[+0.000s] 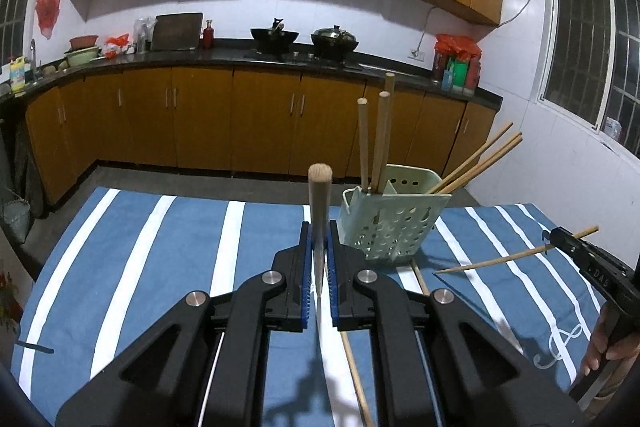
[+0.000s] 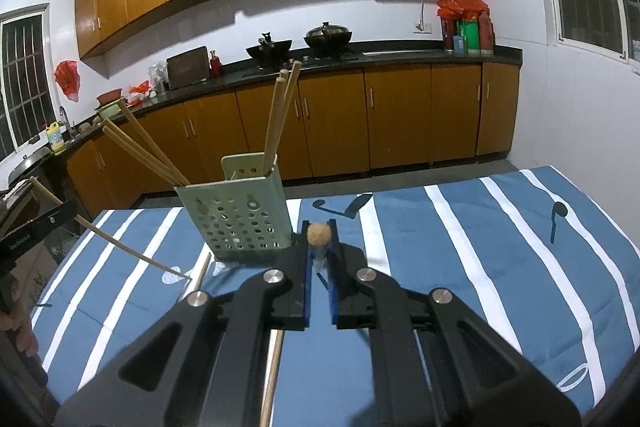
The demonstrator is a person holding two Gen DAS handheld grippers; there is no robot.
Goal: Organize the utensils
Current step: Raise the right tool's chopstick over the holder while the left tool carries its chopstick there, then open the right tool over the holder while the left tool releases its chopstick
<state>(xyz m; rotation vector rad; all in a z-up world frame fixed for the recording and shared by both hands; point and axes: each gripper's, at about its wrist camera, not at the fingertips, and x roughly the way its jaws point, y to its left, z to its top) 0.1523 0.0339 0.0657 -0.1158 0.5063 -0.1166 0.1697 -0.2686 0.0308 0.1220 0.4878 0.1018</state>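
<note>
A pale green perforated utensil holder (image 1: 386, 223) (image 2: 236, 219) stands on the blue striped cloth, with several wooden handles and chopsticks in it. In the left wrist view a gripper (image 1: 319, 239) is shut on a wood-handled metal utensil (image 1: 319, 187), handle end pointing forward, left of the holder. The other gripper (image 1: 560, 241) at the right edge is shut on a single chopstick (image 1: 508, 259), tip low over the cloth. In the right wrist view the gripper (image 2: 319, 243) holds the wood-handled utensil (image 2: 319, 233) right of the holder; the chopstick (image 2: 120, 243) and its gripper (image 2: 66, 215) show at the left.
A loose chopstick (image 1: 356, 371) (image 2: 200, 273) lies on the cloth (image 1: 160, 247) (image 2: 480, 267) in front of the holder. Beyond the table edge are the kitchen floor, brown cabinets and a counter with woks. A white wall and window are at the right.
</note>
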